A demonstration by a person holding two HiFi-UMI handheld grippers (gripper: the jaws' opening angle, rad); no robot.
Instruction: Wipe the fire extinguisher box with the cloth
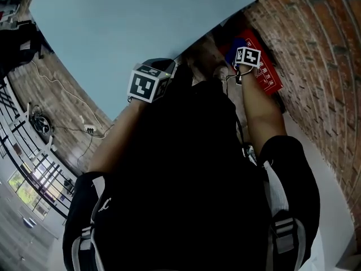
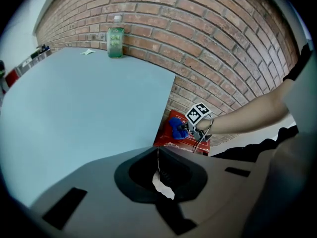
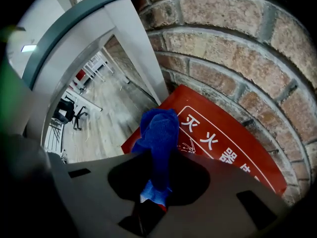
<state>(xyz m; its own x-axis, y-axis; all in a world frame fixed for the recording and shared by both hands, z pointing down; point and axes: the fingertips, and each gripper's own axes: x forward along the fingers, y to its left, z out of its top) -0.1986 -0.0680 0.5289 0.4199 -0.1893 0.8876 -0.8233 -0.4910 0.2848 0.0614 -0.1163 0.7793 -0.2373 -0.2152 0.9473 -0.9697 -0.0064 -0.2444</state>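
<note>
The red fire extinguisher box (image 3: 223, 143) with white characters leans low against the brick wall; it also shows in the left gripper view (image 2: 181, 140) and the head view (image 1: 266, 75). My right gripper (image 3: 158, 182) is shut on a blue cloth (image 3: 161, 138), whose bunched end rests on the box's front face. From the left gripper view the cloth (image 2: 177, 128) sits at the box's upper left, beside the right gripper (image 2: 192, 128). My left gripper (image 2: 158, 175) hangs back over the table edge, jaws together with nothing between them.
A light blue table (image 2: 84, 98) fills the left, its corner just above the box. A green bottle (image 2: 115, 42) stands at the table's far edge against the brick wall (image 2: 213, 38). Cables and a power strip (image 1: 84, 129) lie on the wooden floor.
</note>
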